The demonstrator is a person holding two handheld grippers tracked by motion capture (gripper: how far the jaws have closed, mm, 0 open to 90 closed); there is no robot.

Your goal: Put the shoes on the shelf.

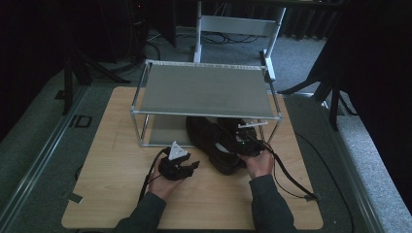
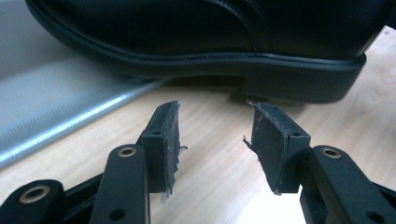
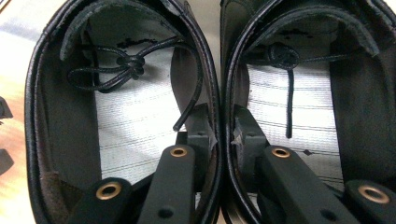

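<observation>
A pair of black leather shoes [image 1: 214,141] lies side by side on the wooden table [image 1: 121,199], toes under the metal shelf rack [image 1: 204,90]. My right gripper [image 1: 247,143] is shut on the two inner collars of the shoes [image 3: 218,93], one jaw inside each shoe, pinching them together. Loose laces [image 3: 126,65] lie on the light insoles. My left gripper [image 1: 193,166] stands open just left of the shoes, nothing between its pads [image 2: 163,140]. Ahead of the left gripper [image 2: 215,135] is the heel and sole of the near shoe [image 2: 280,79].
The rack's lower shelf [image 2: 51,107] is a grey metal plate lying on the table left of the shoes. Its upper shelf [image 1: 204,90] overhangs the shoe toes. Bare wood lies left of and in front of both hands. Cables [image 1: 291,182] trail from the right gripper.
</observation>
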